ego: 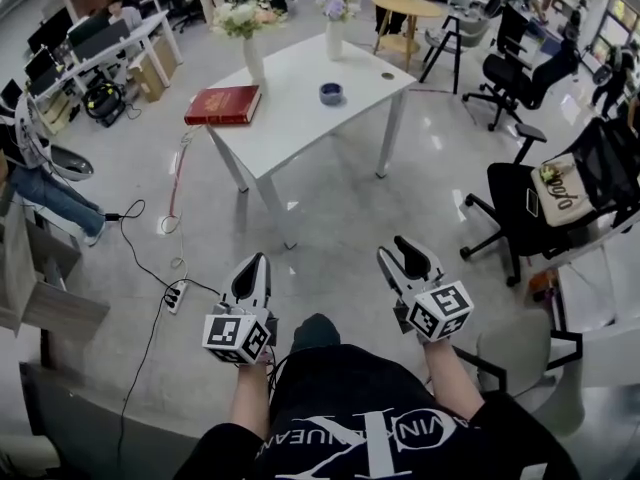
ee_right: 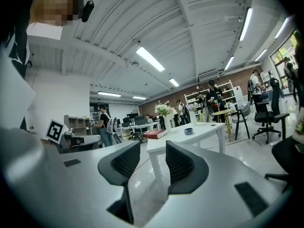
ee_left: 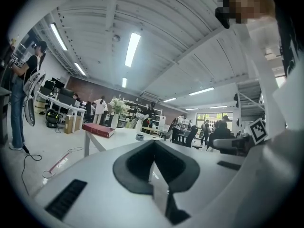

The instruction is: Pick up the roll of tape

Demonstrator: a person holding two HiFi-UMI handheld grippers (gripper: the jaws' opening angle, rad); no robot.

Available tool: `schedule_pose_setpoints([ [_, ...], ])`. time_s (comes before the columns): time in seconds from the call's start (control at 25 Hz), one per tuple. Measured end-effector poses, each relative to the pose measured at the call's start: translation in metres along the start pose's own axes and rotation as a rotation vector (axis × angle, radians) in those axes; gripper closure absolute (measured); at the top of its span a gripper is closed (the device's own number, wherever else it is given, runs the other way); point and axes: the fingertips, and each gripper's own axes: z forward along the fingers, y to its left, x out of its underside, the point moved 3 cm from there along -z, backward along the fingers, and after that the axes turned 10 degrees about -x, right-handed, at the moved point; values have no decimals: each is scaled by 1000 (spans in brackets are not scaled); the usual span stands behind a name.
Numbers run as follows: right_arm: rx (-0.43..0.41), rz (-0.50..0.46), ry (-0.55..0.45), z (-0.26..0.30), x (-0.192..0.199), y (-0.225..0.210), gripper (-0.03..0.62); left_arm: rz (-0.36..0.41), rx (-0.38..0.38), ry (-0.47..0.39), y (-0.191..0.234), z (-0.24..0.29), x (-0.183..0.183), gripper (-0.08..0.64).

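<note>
The roll of tape (ego: 331, 92) is a small blue ring lying on the white table (ego: 300, 118), well ahead of both grippers. It also shows far off as the tape (ee_left: 139, 137) in the left gripper view and the tape (ee_right: 188, 131) in the right gripper view. My left gripper (ego: 256, 261) is held low over the floor, short of the table, with its jaws pressed together and nothing in them (ee_left: 153, 151). My right gripper (ego: 397, 250) hovers beside it at the same distance, its two pads apart with only floor showing between them (ee_right: 152, 153).
On the table lie a red book (ego: 223, 105) and two flower vases (ego: 253, 53) (ego: 333, 38). A power strip with cables (ego: 175, 296) lies on the floor at left. Black office chairs (ego: 520, 198) stand at right. A round wooden table (ego: 408, 8) is behind.
</note>
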Motion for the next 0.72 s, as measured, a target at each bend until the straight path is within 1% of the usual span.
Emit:
schedule_pose_setpoints([
  [0.2, 4, 6, -1, -2, 0, -14, 407, -13, 5, 3, -5, 17, 1, 560],
  [0.44, 33, 34, -1, 15, 0, -50, 390, -5, 44, 31, -10, 62, 8, 560],
  [0.56, 43, 45, -6, 34, -5, -69, 388, -3, 47, 36, 0, 88, 5, 560],
  [0.72, 33, 51, 14, 66, -7, -91, 387, -28, 19, 48, 21, 127, 4, 560],
])
